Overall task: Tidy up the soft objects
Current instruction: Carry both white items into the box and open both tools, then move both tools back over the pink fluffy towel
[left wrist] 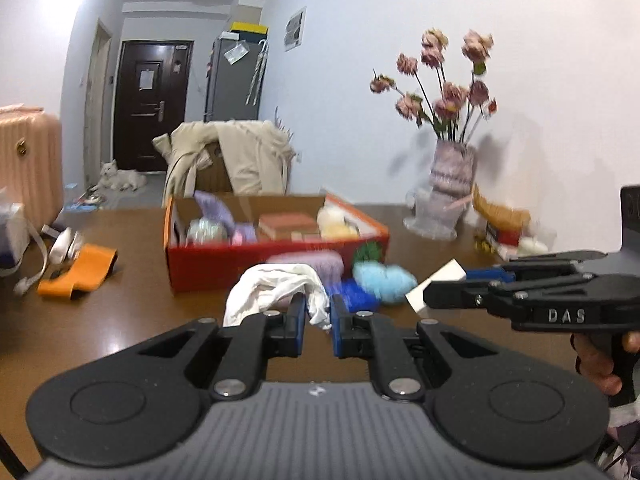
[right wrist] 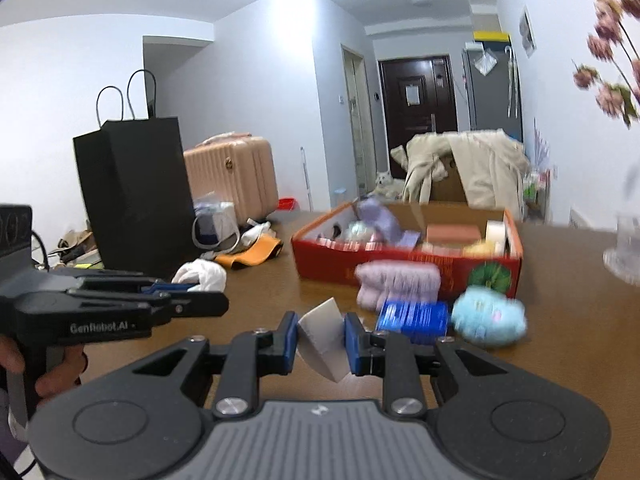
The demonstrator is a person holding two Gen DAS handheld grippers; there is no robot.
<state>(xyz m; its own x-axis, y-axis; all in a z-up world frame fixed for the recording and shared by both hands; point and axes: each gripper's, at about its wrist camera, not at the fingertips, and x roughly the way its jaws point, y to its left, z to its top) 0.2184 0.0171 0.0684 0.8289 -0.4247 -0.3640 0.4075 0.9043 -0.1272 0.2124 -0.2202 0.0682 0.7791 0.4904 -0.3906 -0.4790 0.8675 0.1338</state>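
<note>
My left gripper is shut on a white cloth and holds it above the brown table; it also shows in the right wrist view with the cloth. My right gripper is shut on a white sponge block, which also shows in the left wrist view. A red cardboard box ahead holds several soft items. In front of it lie a lilac fuzzy roll, a blue pack, a light blue plush and a green pompom.
An orange strap and white items lie on the table's left. A vase of pink flowers stands at the right by the wall. A black paper bag stands at the left. A pink suitcase and a coat-covered chair stand beyond.
</note>
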